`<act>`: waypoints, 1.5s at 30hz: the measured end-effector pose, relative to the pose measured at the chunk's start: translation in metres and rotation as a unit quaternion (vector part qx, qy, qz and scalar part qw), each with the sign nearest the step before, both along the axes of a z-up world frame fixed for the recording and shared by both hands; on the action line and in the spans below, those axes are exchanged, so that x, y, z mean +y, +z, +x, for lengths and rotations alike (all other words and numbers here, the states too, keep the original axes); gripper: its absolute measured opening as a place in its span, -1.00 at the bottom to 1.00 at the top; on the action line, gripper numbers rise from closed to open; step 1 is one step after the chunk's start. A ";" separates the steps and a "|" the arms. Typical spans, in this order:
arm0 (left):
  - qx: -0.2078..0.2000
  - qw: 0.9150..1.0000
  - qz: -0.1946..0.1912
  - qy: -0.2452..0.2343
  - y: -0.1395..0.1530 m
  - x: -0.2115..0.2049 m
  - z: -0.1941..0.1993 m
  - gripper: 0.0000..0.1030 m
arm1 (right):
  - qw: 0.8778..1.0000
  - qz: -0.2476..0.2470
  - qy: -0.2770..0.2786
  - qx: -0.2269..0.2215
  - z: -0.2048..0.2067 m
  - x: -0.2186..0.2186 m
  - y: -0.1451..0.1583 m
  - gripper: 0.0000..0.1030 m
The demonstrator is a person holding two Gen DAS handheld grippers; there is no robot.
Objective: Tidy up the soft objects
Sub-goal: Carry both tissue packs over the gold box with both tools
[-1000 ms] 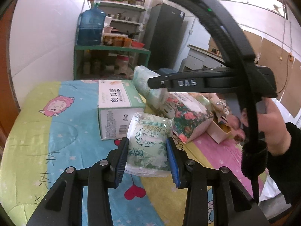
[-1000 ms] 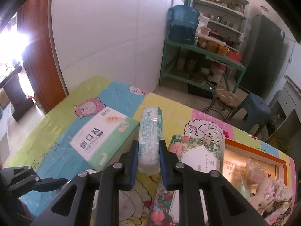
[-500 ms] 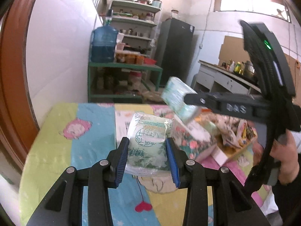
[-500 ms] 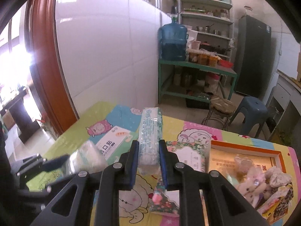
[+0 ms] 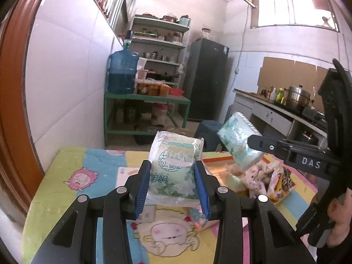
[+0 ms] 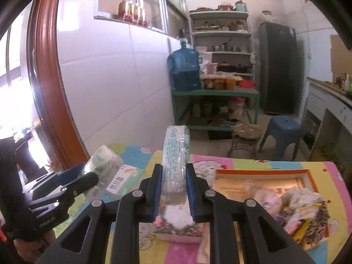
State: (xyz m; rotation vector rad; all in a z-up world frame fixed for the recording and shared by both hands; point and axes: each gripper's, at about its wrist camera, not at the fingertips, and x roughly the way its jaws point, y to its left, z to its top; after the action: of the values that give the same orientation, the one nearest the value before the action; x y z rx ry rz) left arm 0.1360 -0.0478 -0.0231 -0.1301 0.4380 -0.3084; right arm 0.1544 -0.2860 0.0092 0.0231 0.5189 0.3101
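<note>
Both fisheye views ride close behind their own fingers, angled slightly down over the table (image 5: 66, 200) toward the green shelf (image 6: 214, 93); each catches the other gripper sideways.

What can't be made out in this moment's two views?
- Left wrist view: the floral pack is mostly hidden behind the left tool and its tissue pack.
- Right wrist view: contents of the orange-rimmed box are blurred.
- Both views: print on the packs is too small to read.

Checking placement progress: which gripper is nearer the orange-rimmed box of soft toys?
Right. The right gripper hangs beside the orange-rimmed box; the left gripper is farther off, across the table.
</note>
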 end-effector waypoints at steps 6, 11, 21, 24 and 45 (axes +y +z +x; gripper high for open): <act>0.002 1.000 -0.013 0.000 0.003 -0.028 0.001 -0.21 | 0.999 0.023 -0.030 -0.006 -0.015 -0.036 -0.003 -0.58; 0.006 1.000 -0.025 -0.010 0.004 -0.059 0.006 -0.21 | 0.997 0.042 -0.061 -0.004 -0.018 -0.069 -0.010 -0.58; 0.014 0.998 -0.021 -0.056 -0.003 -0.136 0.020 -0.21 | 0.992 0.028 -0.123 -0.001 -0.036 -0.130 -0.028 -0.58; 0.022 0.998 -0.015 -0.062 -0.009 -0.156 0.026 -0.21 | 0.991 0.041 -0.131 0.003 -0.039 -0.147 -0.036 -0.58; 0.078 0.995 0.005 -0.065 -0.066 -0.221 0.075 -0.21 | 0.987 0.083 -0.130 0.050 -0.006 -0.187 -0.083 -0.58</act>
State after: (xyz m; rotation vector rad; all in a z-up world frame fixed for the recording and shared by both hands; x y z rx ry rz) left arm 0.2106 -0.2691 -0.0890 -0.1159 0.6051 -0.4246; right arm 0.1483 -0.4734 -0.0734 0.2670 0.5825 0.0964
